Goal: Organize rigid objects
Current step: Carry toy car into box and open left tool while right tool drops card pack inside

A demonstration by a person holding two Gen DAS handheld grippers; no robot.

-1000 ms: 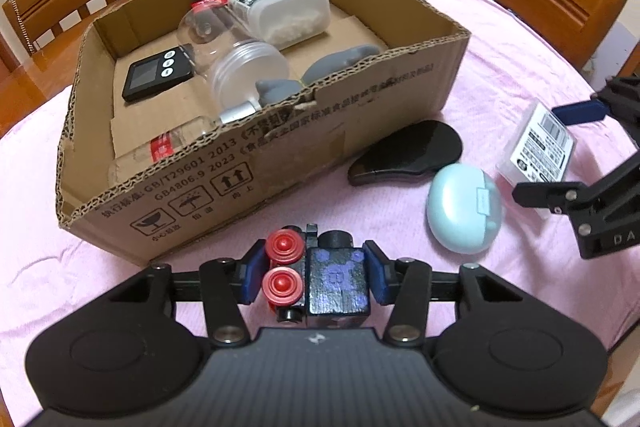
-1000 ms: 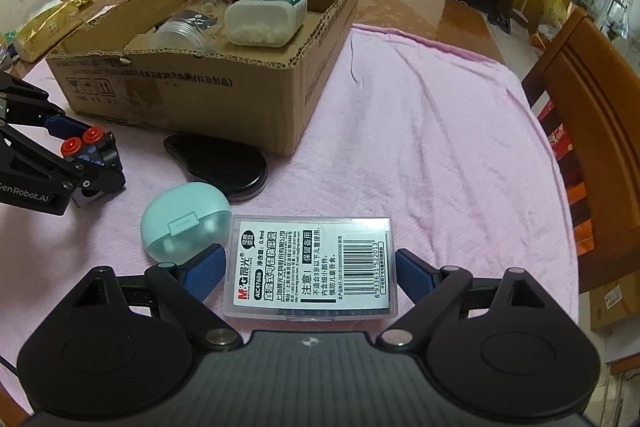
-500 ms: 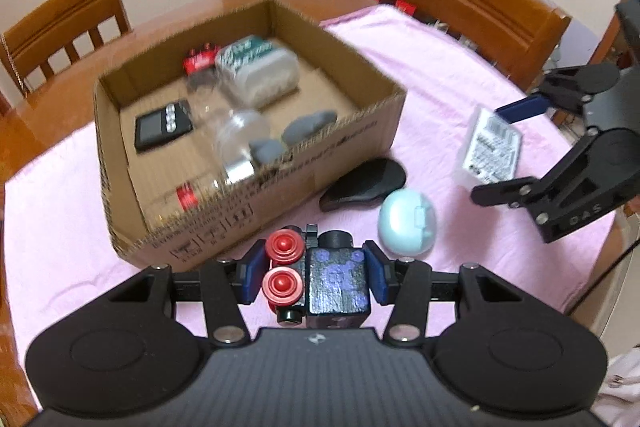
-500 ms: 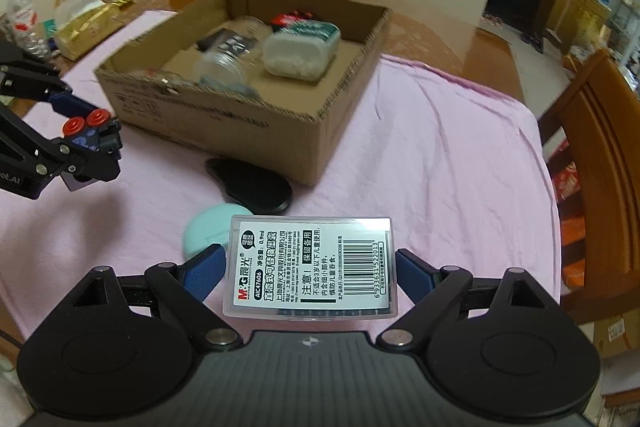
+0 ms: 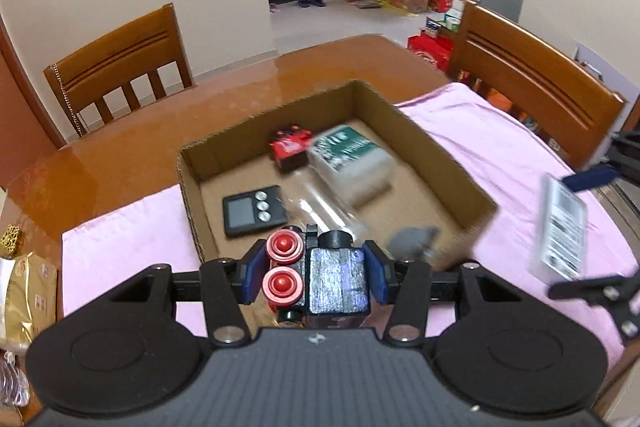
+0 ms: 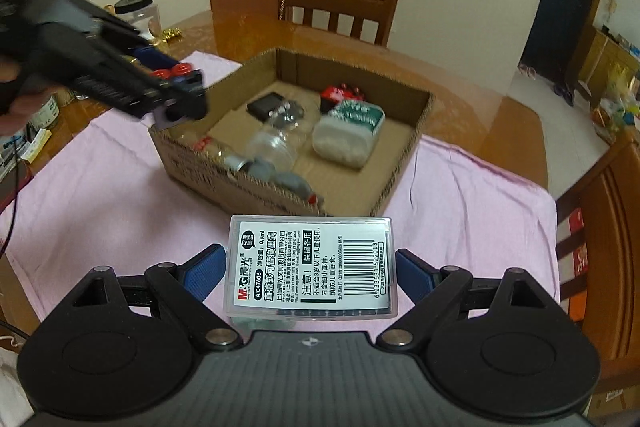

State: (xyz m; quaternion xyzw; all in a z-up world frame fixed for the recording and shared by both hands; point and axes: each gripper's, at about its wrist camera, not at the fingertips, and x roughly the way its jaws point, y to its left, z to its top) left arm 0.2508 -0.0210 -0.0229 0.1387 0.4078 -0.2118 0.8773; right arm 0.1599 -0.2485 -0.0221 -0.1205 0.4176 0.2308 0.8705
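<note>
My left gripper (image 5: 316, 273) is shut on a small black block with red knobs (image 5: 320, 279) and holds it in the air above the near wall of the open cardboard box (image 5: 448, 155). It also shows in the right wrist view (image 6: 180, 95) over the box's left corner. My right gripper (image 6: 310, 271) is shut on a clear flat case with a white barcode label (image 6: 310, 263), held above the pink cloth in front of the box (image 6: 404, 155). The case shows at the right of the left wrist view (image 5: 560, 227).
In the box lie a black timer (image 5: 254, 209), a red item (image 5: 288, 145), a green-lidded white container (image 5: 352, 163), clear bottles (image 6: 276, 143) and grey pieces (image 6: 292, 183). Wooden chairs (image 5: 120, 67) stand around the table. Packets and jars (image 6: 136, 13) sit at the table's left.
Both grippers have risen well above the table with their objects and moved toward the box. The black case and the blue case on the cloth have dropped out of view.
</note>
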